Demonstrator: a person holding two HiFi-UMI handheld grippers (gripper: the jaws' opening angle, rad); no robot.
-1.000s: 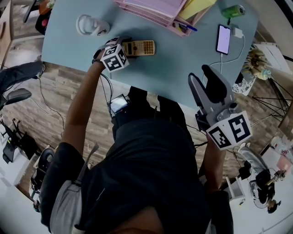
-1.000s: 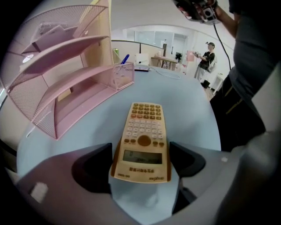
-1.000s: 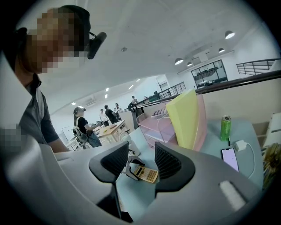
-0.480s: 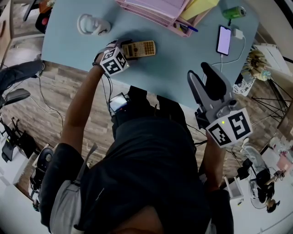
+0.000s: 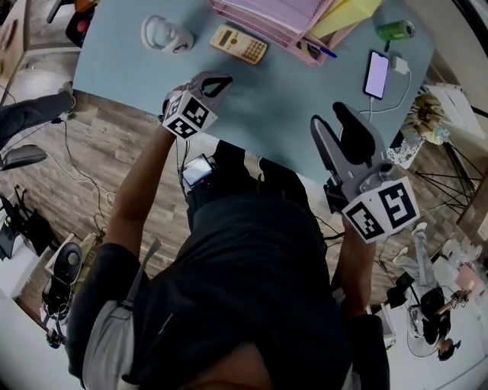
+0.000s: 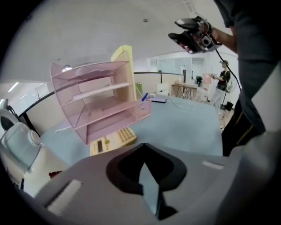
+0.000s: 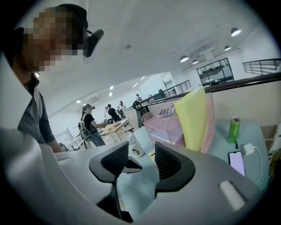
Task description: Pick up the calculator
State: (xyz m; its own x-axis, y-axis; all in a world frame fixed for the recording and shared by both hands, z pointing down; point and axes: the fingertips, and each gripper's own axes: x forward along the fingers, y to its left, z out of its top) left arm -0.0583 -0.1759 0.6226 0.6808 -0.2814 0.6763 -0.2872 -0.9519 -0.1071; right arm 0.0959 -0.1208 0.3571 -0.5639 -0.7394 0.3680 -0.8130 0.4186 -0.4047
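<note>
The beige calculator (image 5: 239,43) lies flat and angled on the pale blue table (image 5: 282,99), just in front of the pink tray rack (image 5: 267,15). In the left gripper view the calculator (image 6: 112,140) lies beyond the jaws, under the rack (image 6: 101,105). My left gripper (image 5: 215,82) hangs above the table nearer the front edge, apart from the calculator. Its jaws (image 6: 143,154) are shut with nothing between them. My right gripper (image 5: 345,128) stays over the table's front right edge, its jaws (image 7: 141,161) open and empty.
A white cup-like object (image 5: 164,34) sits at the back left. A phone (image 5: 377,74) on a charger cable, a green can (image 5: 396,30), a yellow folder (image 5: 343,11) and a pen (image 5: 320,52) are at the back right. People stand at desks (image 7: 94,127) far off.
My left gripper has lifted off the calculator's left end and shut empty. The calculator now lies farther back, turned, next to the pink rack. The right gripper has kept still.
</note>
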